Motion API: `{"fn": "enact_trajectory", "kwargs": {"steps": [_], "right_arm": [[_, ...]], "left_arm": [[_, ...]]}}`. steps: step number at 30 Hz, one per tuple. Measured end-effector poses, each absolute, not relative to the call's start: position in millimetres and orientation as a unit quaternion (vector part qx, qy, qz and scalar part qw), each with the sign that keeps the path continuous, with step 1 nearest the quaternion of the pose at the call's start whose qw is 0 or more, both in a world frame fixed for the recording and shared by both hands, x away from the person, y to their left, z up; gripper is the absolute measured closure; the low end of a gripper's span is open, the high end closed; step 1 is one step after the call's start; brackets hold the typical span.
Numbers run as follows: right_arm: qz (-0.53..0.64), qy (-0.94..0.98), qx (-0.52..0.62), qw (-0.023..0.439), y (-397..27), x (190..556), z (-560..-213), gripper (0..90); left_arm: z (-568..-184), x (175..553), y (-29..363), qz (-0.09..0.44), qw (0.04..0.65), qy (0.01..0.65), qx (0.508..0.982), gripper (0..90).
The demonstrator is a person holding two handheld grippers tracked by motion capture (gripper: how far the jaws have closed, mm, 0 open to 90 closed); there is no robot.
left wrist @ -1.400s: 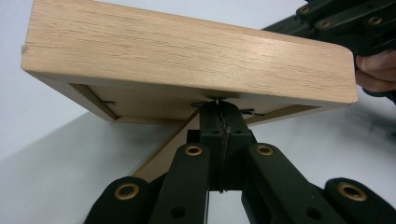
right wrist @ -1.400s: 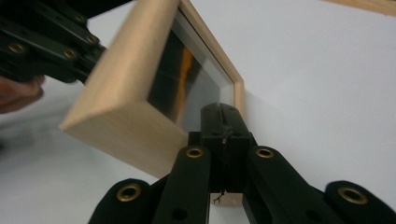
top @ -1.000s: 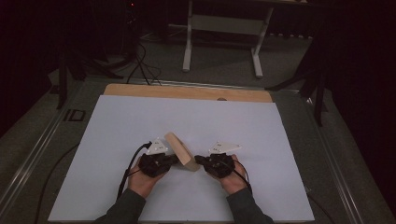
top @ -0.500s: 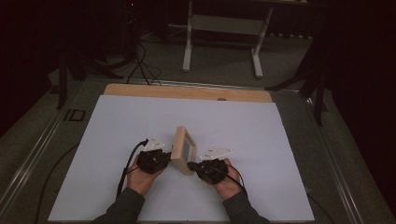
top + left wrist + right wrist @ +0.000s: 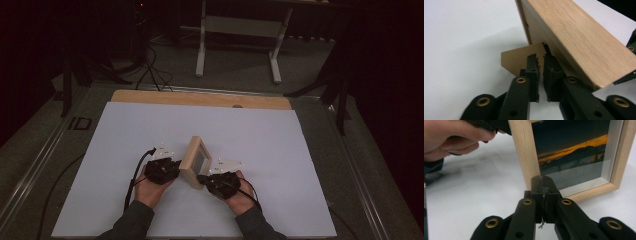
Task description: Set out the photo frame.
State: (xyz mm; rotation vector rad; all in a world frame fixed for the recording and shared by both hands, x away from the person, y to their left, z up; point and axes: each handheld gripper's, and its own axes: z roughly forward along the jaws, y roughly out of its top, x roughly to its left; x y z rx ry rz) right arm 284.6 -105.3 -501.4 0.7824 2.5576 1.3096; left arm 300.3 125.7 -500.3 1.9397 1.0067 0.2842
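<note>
A light wooden picture frame (image 5: 196, 161) stands upright on the white sheet, holding a sunset photo (image 5: 574, 152). My left gripper (image 5: 179, 171) is behind it, by the brown cardboard back stand (image 5: 516, 60). Its jaws (image 5: 541, 60) have just been opening and stand a narrow gap apart. Nothing is between them, and their tips are close to the stand and the frame's back (image 5: 579, 42). My right gripper (image 5: 201, 177) is in front, shut, with its tips (image 5: 543, 182) against the frame's lower corner.
The white sheet (image 5: 250, 130) covers a table with a wooden strip (image 5: 200, 98) along its far edge. Beyond it stand a white table base (image 5: 240, 30) and floor cables (image 5: 150, 65). A person's left hand (image 5: 454, 135) shows behind the frame.
The frame has gone from leaning low between the grippers to standing upright. Both hands have closed in on it, the right one shifting left.
</note>
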Motion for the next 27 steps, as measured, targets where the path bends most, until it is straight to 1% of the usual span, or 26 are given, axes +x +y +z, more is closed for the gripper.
{"fn": "enact_trajectory", "kwargs": {"steps": [6, 9, 12, 14, 15, 20, 27], "right_arm": [[0.438, 0.855, 0.257, 0.103, -107, 285, -499, 79.1], [0.439, 0.854, 0.258, 0.108, -108, 285, -498, 73.2], [0.441, 0.85, 0.262, 0.115, -110, 286, -495, 66.4], [0.442, 0.849, 0.263, 0.117, -111, 286, -495, 65.5], [0.443, 0.848, 0.264, 0.121, -113, 286, -493, 63.2], [0.446, 0.843, 0.271, 0.13, -117, 288, -490, 59.4], [0.441, 0.843, 0.274, 0.145, -122, 290, -488, 57.3]], "left_arm": [[-498, 300, 133, 0.131, 0.442, 0.431, 0.776, 58.7], [-496, 299, 136, 0.137, 0.44, 0.442, 0.77, 54.3], [-494, 299, 140, 0.14, 0.441, 0.447, 0.765, 52.4], [-493, 298, 142, 0.141, 0.442, 0.448, 0.764, 51.4], [-491, 297, 144, 0.143, 0.445, 0.451, 0.76, 50.9], [-484, 293, 151, 0.146, 0.458, 0.453, 0.75, 48.4], [-476, 289, 156, 0.149, 0.476, 0.45, 0.741, 46.9]]}}
